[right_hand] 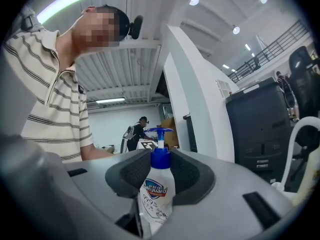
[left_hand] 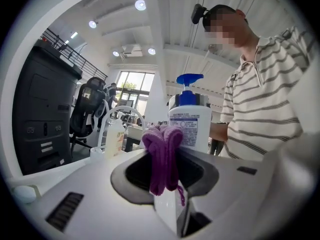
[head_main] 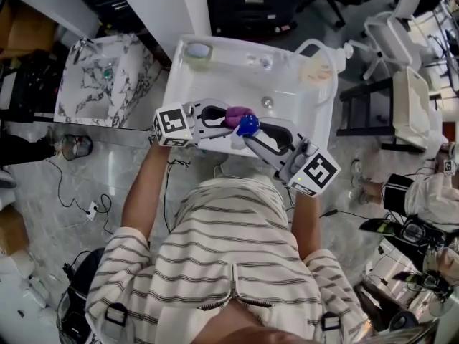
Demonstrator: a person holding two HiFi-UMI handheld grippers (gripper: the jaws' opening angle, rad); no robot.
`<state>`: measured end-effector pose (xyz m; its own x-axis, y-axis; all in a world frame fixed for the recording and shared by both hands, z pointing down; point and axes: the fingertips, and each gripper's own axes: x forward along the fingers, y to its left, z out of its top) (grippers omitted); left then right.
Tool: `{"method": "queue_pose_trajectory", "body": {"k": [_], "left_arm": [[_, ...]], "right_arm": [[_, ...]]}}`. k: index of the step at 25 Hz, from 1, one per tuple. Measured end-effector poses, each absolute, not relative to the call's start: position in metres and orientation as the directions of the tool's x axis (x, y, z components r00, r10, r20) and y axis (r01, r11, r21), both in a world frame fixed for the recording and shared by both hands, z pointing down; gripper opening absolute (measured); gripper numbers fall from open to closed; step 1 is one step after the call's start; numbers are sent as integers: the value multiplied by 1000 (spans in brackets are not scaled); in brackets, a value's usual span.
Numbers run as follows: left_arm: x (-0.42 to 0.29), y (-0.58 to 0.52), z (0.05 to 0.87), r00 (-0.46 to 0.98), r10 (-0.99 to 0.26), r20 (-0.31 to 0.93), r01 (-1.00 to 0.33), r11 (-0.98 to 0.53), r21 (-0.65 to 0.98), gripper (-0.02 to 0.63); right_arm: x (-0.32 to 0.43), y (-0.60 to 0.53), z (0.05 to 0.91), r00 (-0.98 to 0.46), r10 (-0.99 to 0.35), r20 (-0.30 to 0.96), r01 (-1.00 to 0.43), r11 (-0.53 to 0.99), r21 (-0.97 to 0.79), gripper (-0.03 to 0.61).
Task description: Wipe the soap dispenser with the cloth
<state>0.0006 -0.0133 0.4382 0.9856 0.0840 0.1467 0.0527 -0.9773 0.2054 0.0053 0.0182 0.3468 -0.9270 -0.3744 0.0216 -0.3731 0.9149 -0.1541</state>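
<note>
1. Looking down in the head view, you see only the blue pump of the soap dispenser (head_main: 248,125). Its bottle is hidden beneath both grippers, over the near rim of the white sink (head_main: 237,77). Your forearms reach forward, and the left gripper (head_main: 228,117) and right gripper (head_main: 257,130) meet nose to nose, with the purple cloth (head_main: 237,113) bunched between them.
2. In the left gripper view, your jaws are clamped on the folded cloth, whose lower end disappears behind the gripper's body. The dispenser stands upright just behind it; whether they touch is unclear.
3. In the right gripper view, your jaws pinch the dispenser at its shoulder, below the blue collar. The bottle's base is cut off, and the gripper points about level.
</note>
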Motion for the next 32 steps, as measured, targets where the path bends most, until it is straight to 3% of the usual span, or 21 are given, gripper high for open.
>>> {"method": "queue_pose_trajectory", "body": {"k": [14,32], "left_arm": [[-20,-5,450,985,42,167,-3,-966,259,117],[-32,-6,415,992,-125,36,-130,-960,250,117]], "right_arm": [[14,9,342,-922,-386,-33,-373,908,-194,133],[22,-7,349,-875,-483,27,-481,863,-154,133]]}}
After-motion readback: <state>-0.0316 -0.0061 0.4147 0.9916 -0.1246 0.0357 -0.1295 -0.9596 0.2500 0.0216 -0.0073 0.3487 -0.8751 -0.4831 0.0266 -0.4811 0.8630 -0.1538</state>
